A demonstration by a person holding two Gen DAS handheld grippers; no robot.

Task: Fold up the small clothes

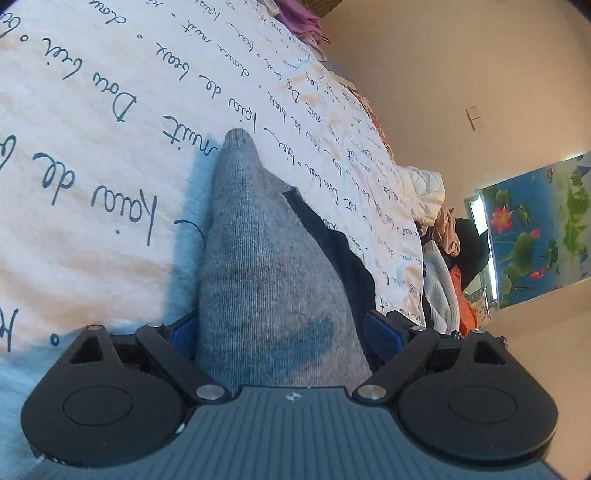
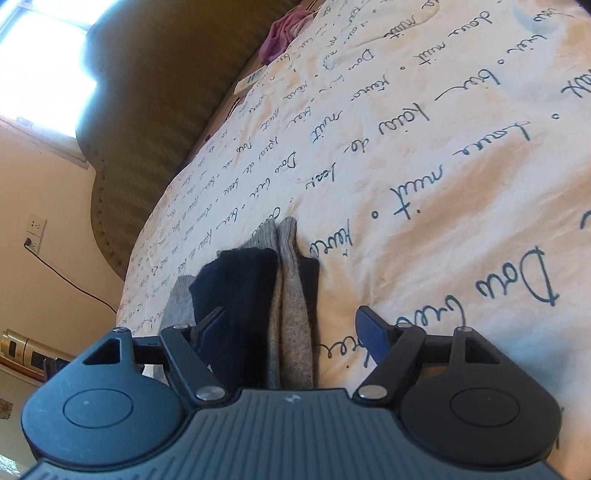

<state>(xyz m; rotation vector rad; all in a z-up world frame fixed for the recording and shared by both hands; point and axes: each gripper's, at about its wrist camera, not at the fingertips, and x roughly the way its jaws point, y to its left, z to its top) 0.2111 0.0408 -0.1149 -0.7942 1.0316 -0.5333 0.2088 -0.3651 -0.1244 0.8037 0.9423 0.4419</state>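
A grey sock [image 1: 258, 266] lies lengthwise on the white bedspread with blue handwriting [image 1: 110, 110], its toe pointing away. A dark navy piece [image 1: 343, 254] shows along its right edge. My left gripper [image 1: 282, 328] stands open, its blue pads on either side of the sock's wide end. In the right wrist view, grey socks [image 2: 291, 295] lie side by side with a navy sock [image 2: 236, 288] draped over their left part. My right gripper [image 2: 291, 328] is open around them: the left finger reaches over the navy sock, and the right pad [image 2: 371, 332] stands clear over the bedspread [image 2: 443, 166].
A heap of mixed clothes [image 1: 439, 236] sits at the bed's far edge, and a pink garment [image 2: 284, 33] lies near the green padded headboard [image 2: 155, 110]. A white remote [image 2: 251, 79] rests near it. A wall socket with a cable [image 2: 35, 232] is on the left.
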